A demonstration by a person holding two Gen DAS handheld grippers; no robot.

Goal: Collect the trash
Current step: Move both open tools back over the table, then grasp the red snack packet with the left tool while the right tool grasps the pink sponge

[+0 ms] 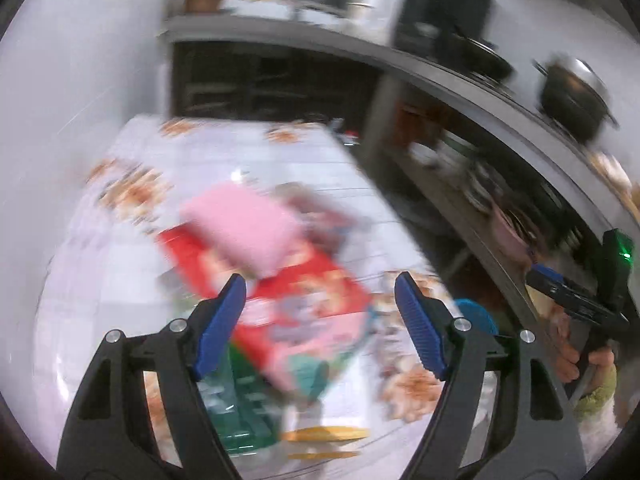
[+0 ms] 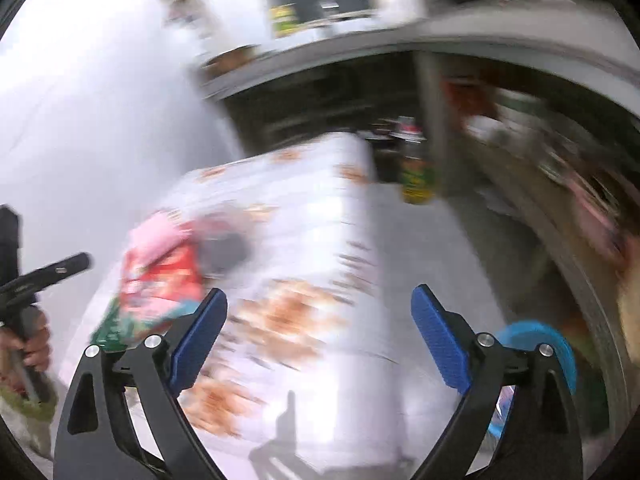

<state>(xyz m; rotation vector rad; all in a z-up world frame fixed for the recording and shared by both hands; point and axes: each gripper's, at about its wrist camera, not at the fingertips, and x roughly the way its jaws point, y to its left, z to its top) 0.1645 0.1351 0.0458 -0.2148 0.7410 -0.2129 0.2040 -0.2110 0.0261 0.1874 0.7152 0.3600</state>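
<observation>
Left gripper (image 1: 320, 292): matt black plastic arms, blue ribbed pads, bright metal pivot pins.
Right gripper (image 2: 319, 306): same matt black plastic, blue textured pads, shiny pins.
White table cover with orange flower print (image 1: 280, 160): smooth, slightly glossy sheet; cloth or plastic unclear.
Red printed packet (image 1: 304, 300): glossy film.
Pink rectangular pad (image 1: 248, 228): soft, matt.
Dark round pot with lid (image 1: 572, 96): metal, lid shiny.
Grey counter ledge (image 1: 420, 64): smooth, dull sheen.

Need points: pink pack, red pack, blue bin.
pink pack (image 1: 244, 228), left wrist view, middle of its pink face
red pack (image 1: 320, 300), left wrist view, red printed front
blue bin (image 2: 556, 344), right wrist view, rim behind the right tool's finger
</observation>
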